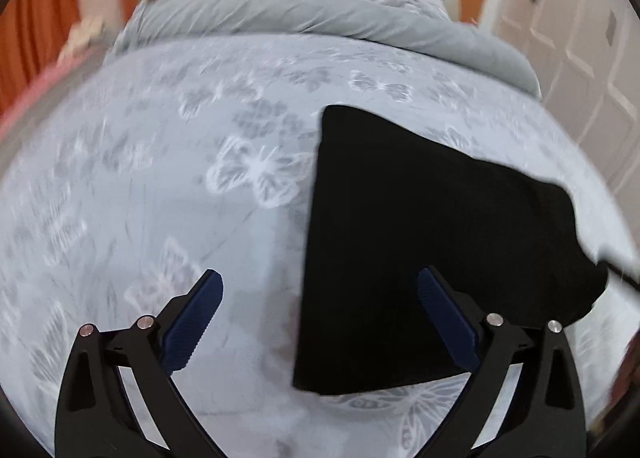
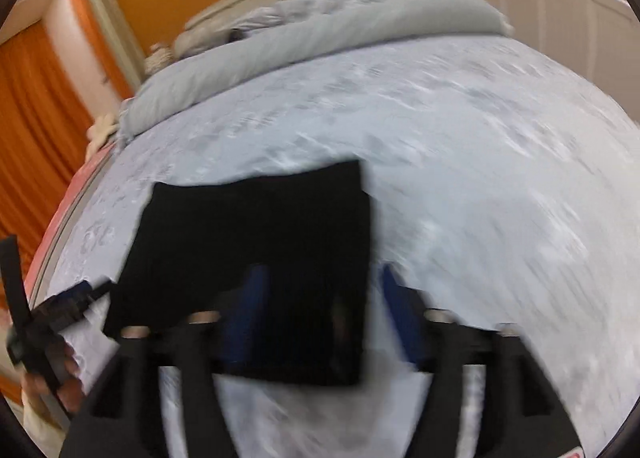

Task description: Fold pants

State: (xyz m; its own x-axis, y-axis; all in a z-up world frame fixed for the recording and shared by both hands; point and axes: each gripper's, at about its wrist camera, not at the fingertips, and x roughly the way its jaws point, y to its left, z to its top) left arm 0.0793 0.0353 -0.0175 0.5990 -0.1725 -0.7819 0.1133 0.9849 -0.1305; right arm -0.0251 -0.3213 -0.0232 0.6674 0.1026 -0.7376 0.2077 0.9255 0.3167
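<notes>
Both the left tongs and the right tongs hang open and empty above the folded black pants on the bed, so I think it is best to press the near edge flat, just ahead of the tips.

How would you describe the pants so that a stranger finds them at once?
Look at the bed with the pale butterfly-print cover. On it, nearer the foot than the grey duvet, lie the pants, folded into a flat block. They are the only black thing on the cover.

Black pants; pale blue-grey bedspread with white butterflies; orange curtains; blue-padded jaws.
</notes>
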